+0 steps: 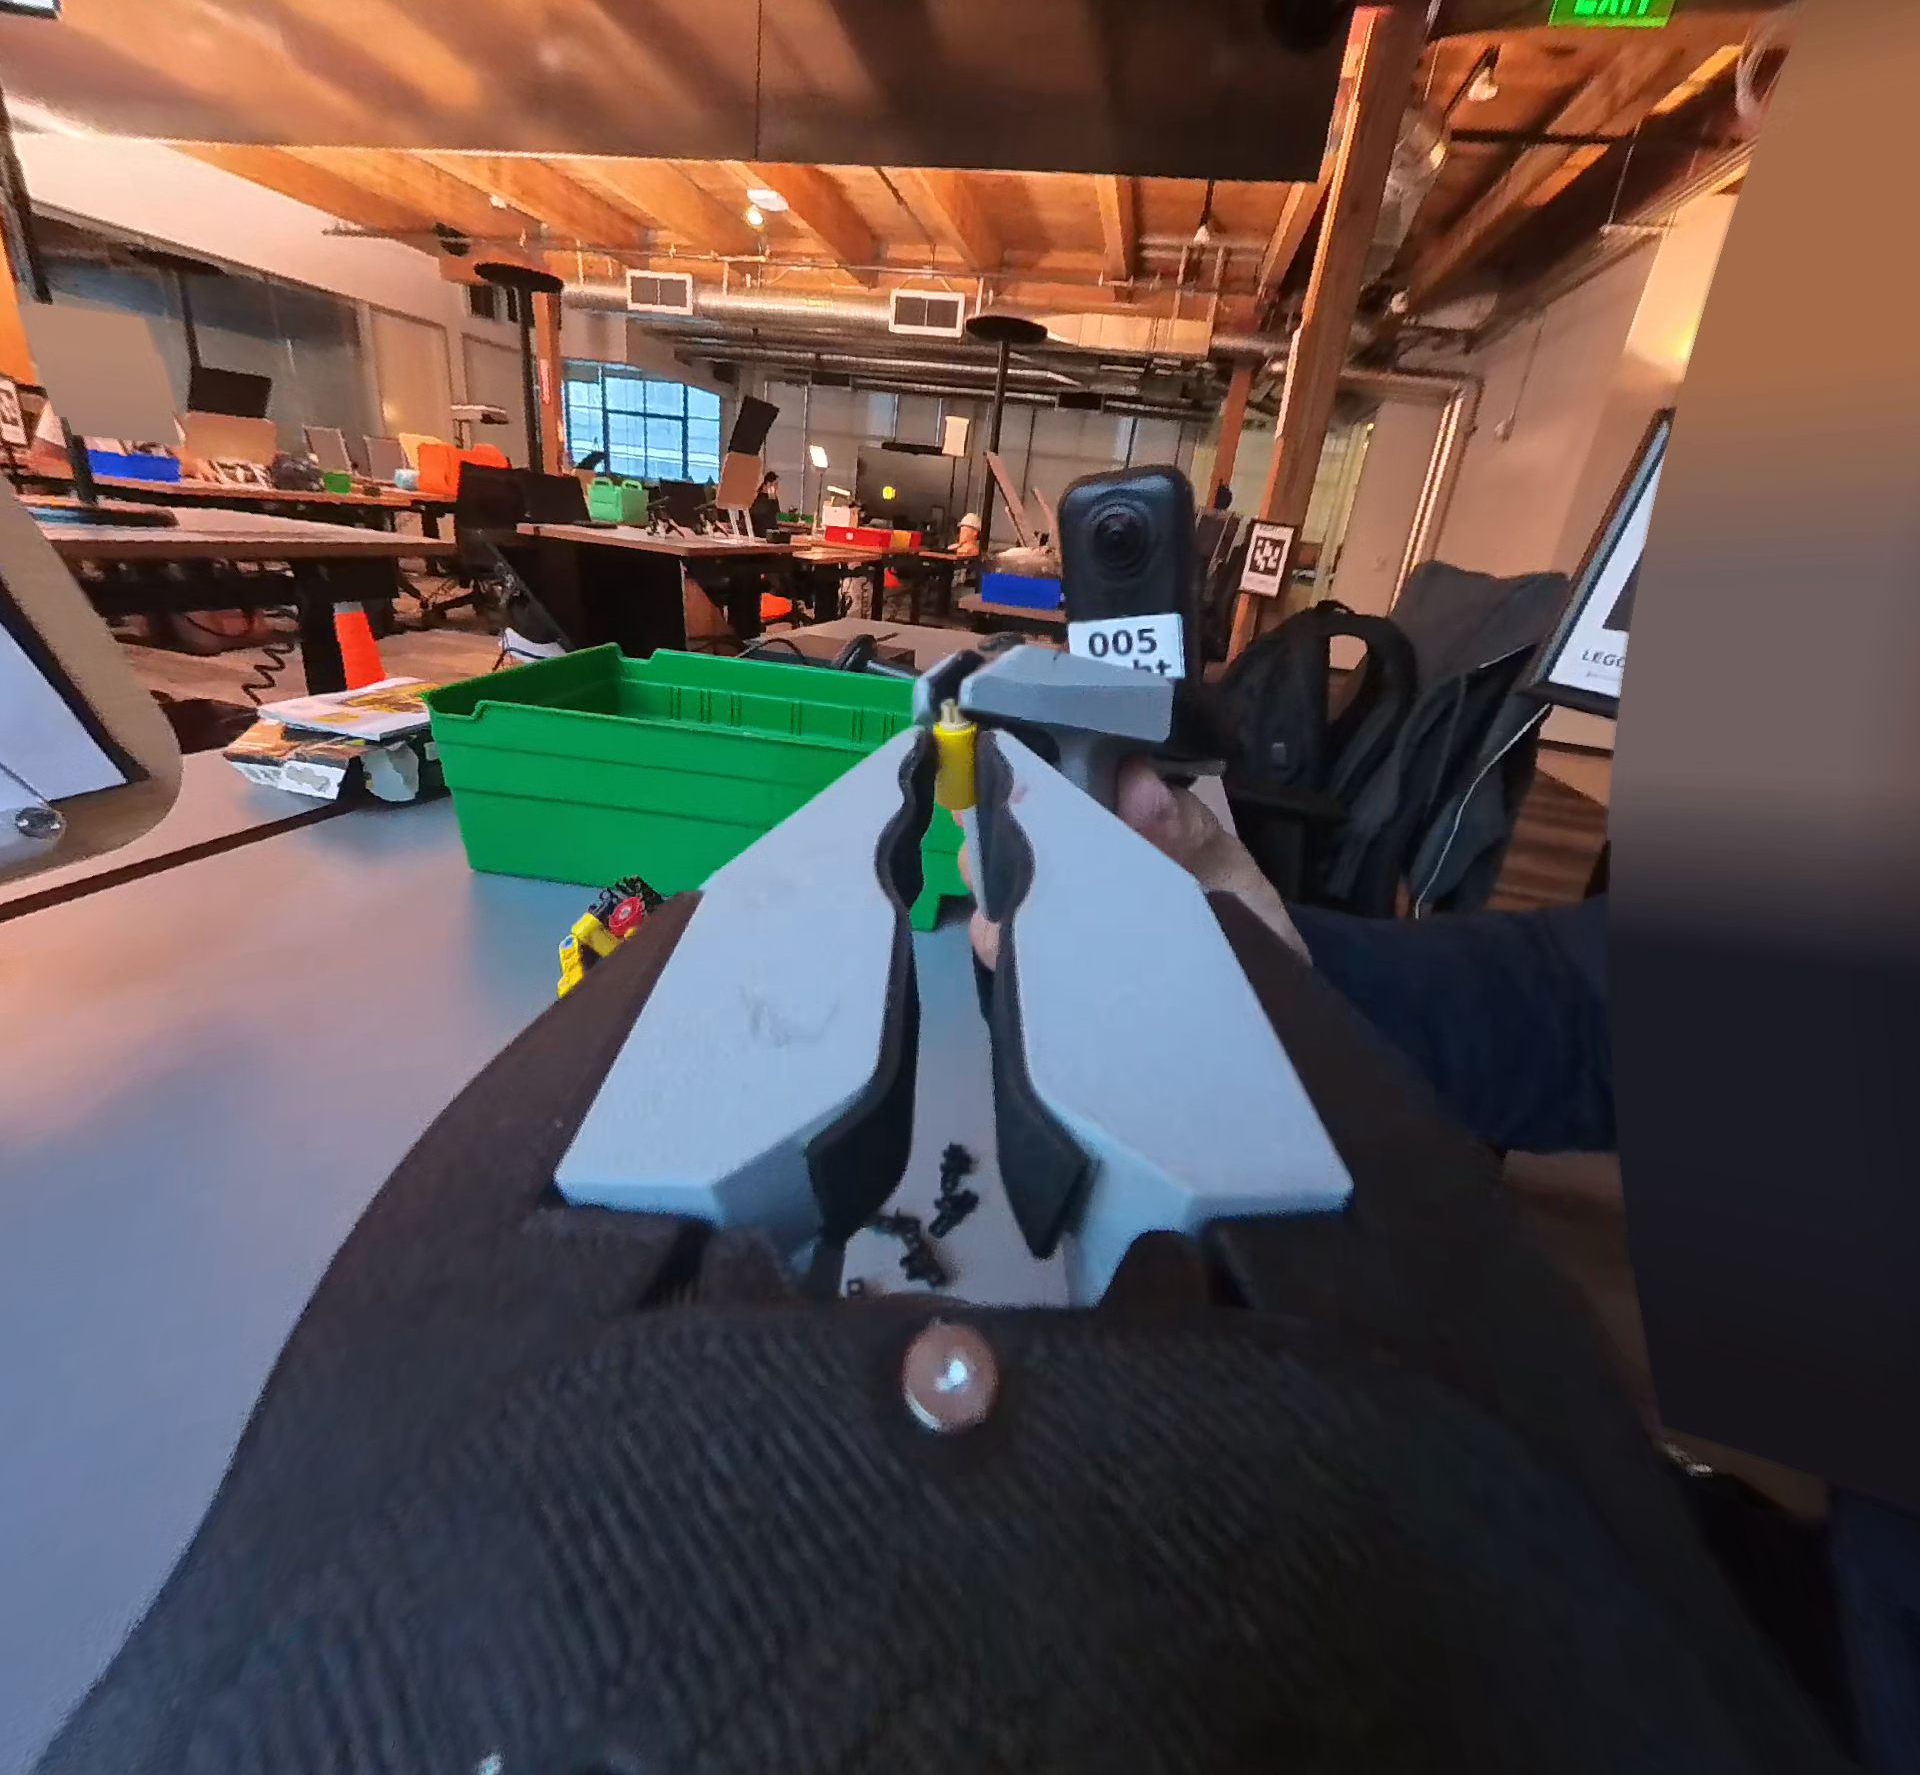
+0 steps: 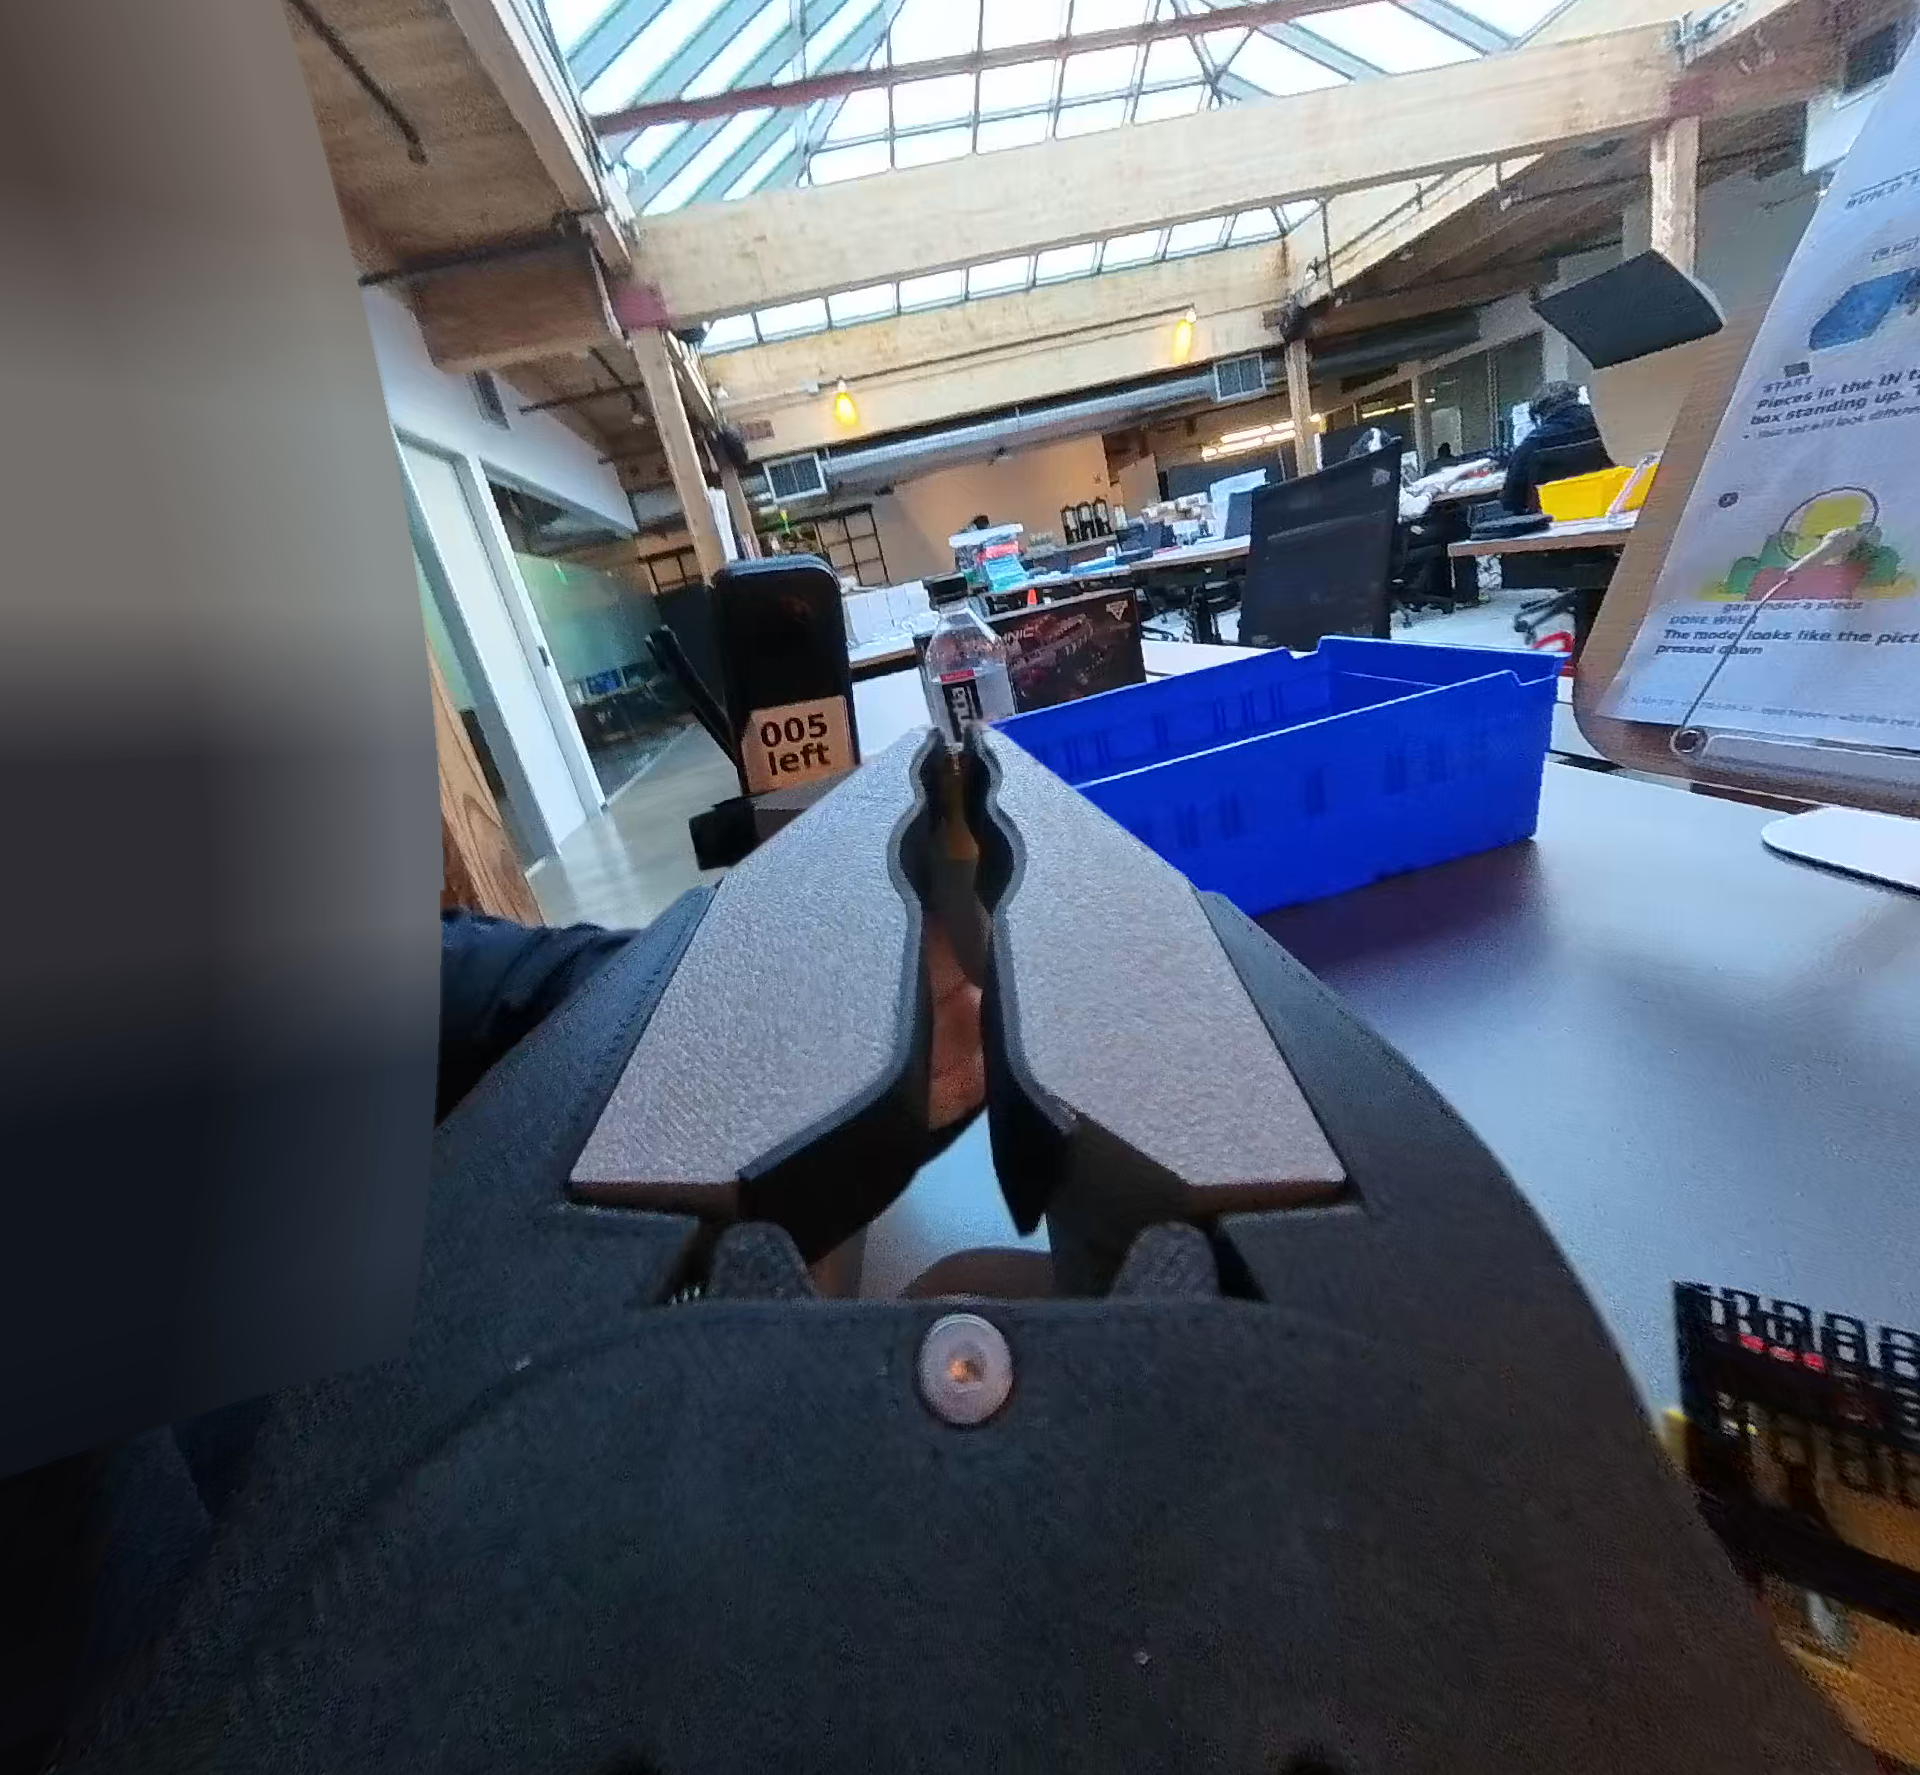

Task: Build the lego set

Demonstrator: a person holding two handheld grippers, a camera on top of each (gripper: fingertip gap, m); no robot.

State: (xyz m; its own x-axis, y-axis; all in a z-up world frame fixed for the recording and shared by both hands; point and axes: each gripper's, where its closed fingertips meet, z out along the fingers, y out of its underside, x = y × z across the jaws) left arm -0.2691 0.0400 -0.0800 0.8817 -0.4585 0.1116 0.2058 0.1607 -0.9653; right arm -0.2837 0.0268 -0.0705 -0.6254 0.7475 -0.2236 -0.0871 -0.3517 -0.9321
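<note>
left gripper (image 1: 951, 769): fingers nearly closed, pinching a small yellow piece (image 1: 953, 764) at the very tips – piece held upright, above the table and in front of the green bin (image 1: 665, 759).
right gripper (image 1: 940, 686): comes in from beyond the yellow piece, its tips meeting the top of that piece, where a thin pale pin (image 1: 948, 713) sticks up. In its own view the fingers are almost shut on something thin and dark (image 2: 957, 806); can't tell if it's the same pin or a separate part.
partial model (image 1: 608, 925): yellow-black-red assembly on the table, just in front of the green bin's near corner, left of the held piece.
loose black pins (image 1: 940, 1206): scattered on the table well on the near side of the green bin, under the left gripper.
risk 1: tip-only grip – any off-axis push probably rotates the yellow piece or pops it out.
risk 2: both grippers mid-air, no support – a dropped part likely lands among the pins or in the bin.
risk 3: right tips hide the joint, so misalignment is hard to catch.
</note>
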